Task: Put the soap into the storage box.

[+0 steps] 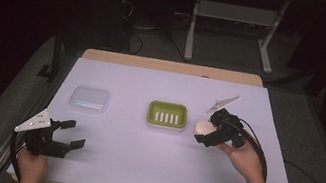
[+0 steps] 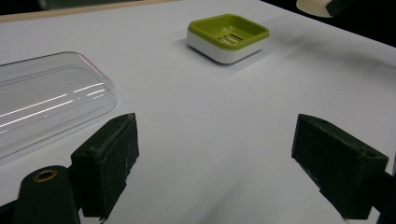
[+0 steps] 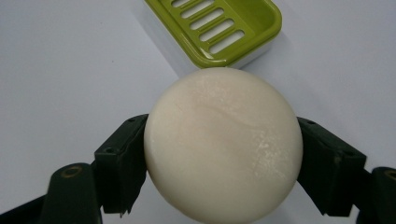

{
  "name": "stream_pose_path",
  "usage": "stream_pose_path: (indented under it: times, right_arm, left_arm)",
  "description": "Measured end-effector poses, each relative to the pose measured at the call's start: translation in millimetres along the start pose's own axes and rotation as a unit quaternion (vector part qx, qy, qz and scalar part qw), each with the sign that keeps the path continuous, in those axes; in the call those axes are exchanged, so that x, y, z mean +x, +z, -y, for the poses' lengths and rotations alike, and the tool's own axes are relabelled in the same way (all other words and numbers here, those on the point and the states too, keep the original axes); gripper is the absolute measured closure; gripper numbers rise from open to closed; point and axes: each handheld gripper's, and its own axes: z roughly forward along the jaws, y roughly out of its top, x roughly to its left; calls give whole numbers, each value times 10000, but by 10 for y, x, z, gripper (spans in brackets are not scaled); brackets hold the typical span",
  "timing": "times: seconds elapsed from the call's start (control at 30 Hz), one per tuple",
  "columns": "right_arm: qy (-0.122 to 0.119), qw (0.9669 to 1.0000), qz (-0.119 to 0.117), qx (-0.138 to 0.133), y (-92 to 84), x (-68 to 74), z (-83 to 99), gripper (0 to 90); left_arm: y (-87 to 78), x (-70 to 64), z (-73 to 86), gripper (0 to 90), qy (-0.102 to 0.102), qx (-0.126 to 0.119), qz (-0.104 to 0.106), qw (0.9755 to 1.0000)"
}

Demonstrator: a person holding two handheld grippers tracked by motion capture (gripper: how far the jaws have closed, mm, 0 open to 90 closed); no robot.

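Right claw (image 1: 204,132) clenched on a round cream soap bar (image 1: 203,127), right of centre in the high view, just beside the green soap dish (image 1: 167,114). Left claw (image 1: 76,134) released and empty at lower left; clear plastic lid (image 1: 90,99) on the desk (image 1: 149,160) beyond it

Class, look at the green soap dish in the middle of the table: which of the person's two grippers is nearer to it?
Right. The right gripper, holding the soap, sits just beside the green soap dish; the left gripper is open near the table's front left corner.
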Motion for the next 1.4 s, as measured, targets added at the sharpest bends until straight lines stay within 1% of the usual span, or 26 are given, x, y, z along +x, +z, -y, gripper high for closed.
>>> stream_pose_path:
  times: [0.07, 0.1, 0.2, 0.3, 0.33, 0.47, 0.6, 0.63, 0.9, 0.93, 1.0, 1.03, 1.07, 1.2, 1.27, 1.37, 1.4]
  right_arm:
    - [-21, 10000, -4, 13, 4, 2, -20, 234]
    - [-37, 10000, 6, 12, 14, 7, -60, 235]
    - [-35, 10000, -55, -23, 18, 8, -96, 235]
    - [-55, 10000, -52, -40, 30, 0, -145, 234]
    - [-39, 9999, -84, -50, 40, -5, -170, 235]
    - [-29, 9999, -80, -67, 57, -2, -196, 234]
    - [-27, 9999, -130, -80, 90, -4, -252, 234]
    - [-51, 9999, -134, -94, 100, -7, -268, 234]
    - [-127, 9998, -145, -59, 177, 0, -404, 235]
    - [-176, 9997, -140, -54, 190, 0, -422, 234]
    - [-209, 9996, -155, -64, 223, 9, -482, 235]
    - [-209, 9996, -155, -64, 223, 9, -482, 235]
    - [-251, 9995, -167, -66, 248, 13, -525, 234]
    - [-256, 9995, -182, -49, 277, 23, -579, 234]
    - [-317, 9993, -188, -30, 297, 31, -650, 234]
    - [-319, 9993, -182, -40, 302, 39, -689, 234]
    - [-333, 9992, -201, -54, 311, 32, -732, 234]
  left_arm:
    - [5, -5, -4, 145, -7, -14, 7, 10000]
    - [-2, -2, -5, 145, -4, -6, -4, 10000]
    - [-15, 5, -3, 145, -6, -22, -14, 10000]
    - [-24, 8, 2, 145, -54, -52, -31, 10000]
    - [-25, 6, 1, 144, -55, -60, -30, 10000]
    - [-18, 2, -5, 145, -30, -63, -12, 10000]
    - [-11, 1, -6, 145, -20, -27, 4, 10000]
    - [-12, -1, -5, 145, -43, -56, -2, 10000]
    - [-17, 3, -2, 145, -38, -49, -7, 10000]
    - [-16, 2, -2, 145, -37, -50, -1, 10000]
    - [-15, -1, -4, 145, -36, -44, 0, 10000]
    - [-15, -1, -4, 145, -36, -44, 0, 10000]
    - [-14, -4, -4, 145, -43, -53, 5, 10000]
    - [-20, -1, -5, 145, -10, -47, -1, 10000]
    - [-22, -1, -6, 145, -3, -57, -2, 10000]
    - [-22, -3, -6, 145, -9, -49, 7, 10000]
    - [-19, -2, -6, 145, -14, -56, 10, 10000]
